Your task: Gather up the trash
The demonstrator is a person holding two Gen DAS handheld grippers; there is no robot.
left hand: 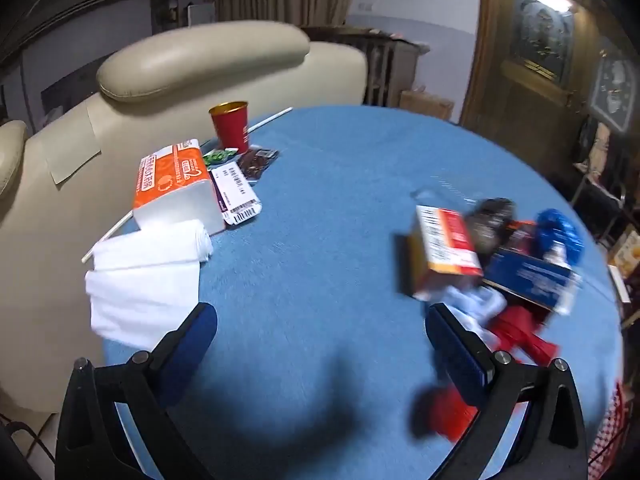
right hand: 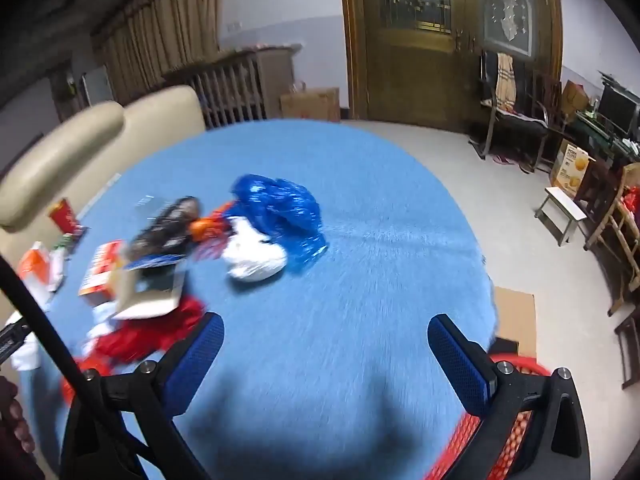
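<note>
A pile of trash lies on the round blue table: an orange-red carton, a dark wrapper, a blue box, a blue plastic bag, a white wad and red plastic. The pile also shows at left in the right wrist view, with the carton and red plastic. My left gripper is open and empty above the table, the pile by its right finger. My right gripper is open and empty, the pile to its left.
At the table's far left stand a red cup, an orange tissue pack, small packets, a white straw and a folded white cloth. A beige sofa is behind. A red mesh basket sits below the right gripper.
</note>
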